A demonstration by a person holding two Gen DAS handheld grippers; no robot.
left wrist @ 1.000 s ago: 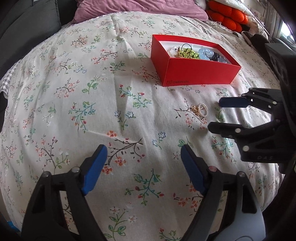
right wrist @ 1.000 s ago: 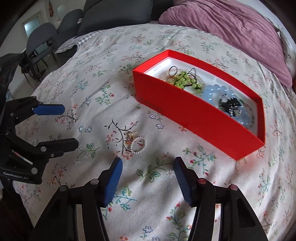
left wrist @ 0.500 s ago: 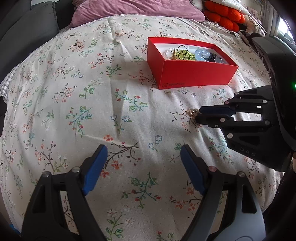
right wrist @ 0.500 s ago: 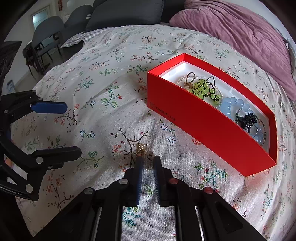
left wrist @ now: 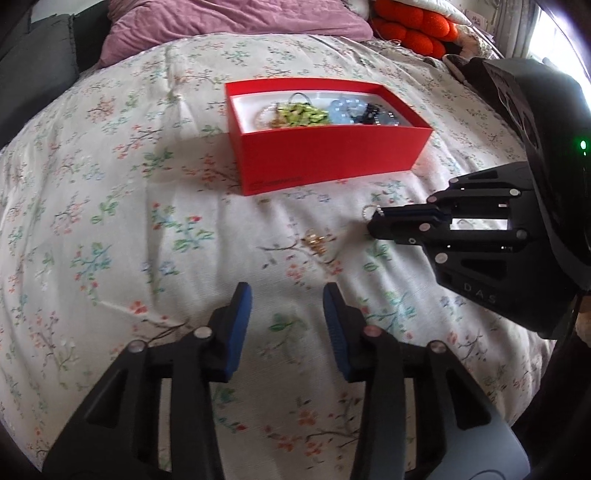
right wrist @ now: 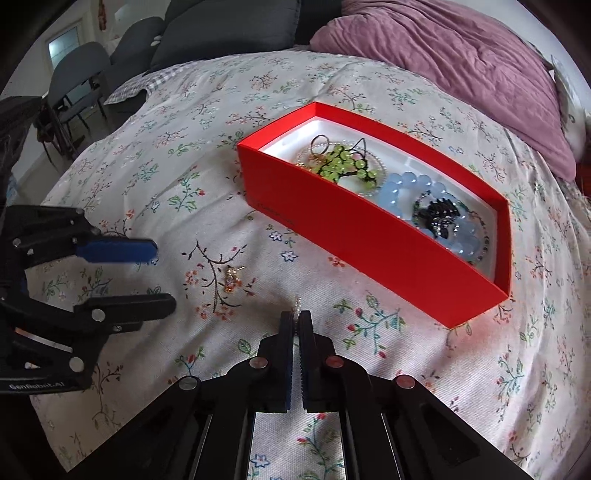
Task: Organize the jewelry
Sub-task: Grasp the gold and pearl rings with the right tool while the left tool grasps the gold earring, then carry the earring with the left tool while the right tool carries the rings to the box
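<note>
A red box (left wrist: 325, 162) (right wrist: 369, 236) stands open on the floral bedspread, holding green, pale blue and black bead pieces. My right gripper (right wrist: 296, 314) (left wrist: 373, 221) is shut on a small pearl hoop (right wrist: 297, 304) (left wrist: 369, 211), held just above the cloth in front of the box. A gold earring (left wrist: 316, 240) (right wrist: 232, 278) lies loose on the bedspread, to the left of the hoop in the right wrist view. My left gripper (left wrist: 286, 295) (right wrist: 162, 277) points at the earring from a short way off. Its jaws are closing with nothing between them.
A purple blanket (right wrist: 461, 62) lies bunched behind the box, and an orange cushion (left wrist: 413, 26) sits at the far right. Dark grey pillows (right wrist: 229, 33) and chairs (right wrist: 77, 77) stand past the bed's far left edge. The bedspread slopes away on every side.
My right gripper shut on the pearl hoop and drew it away from the gold earring. My left gripper's jaws narrowed and it shifted toward the earring and the box.
</note>
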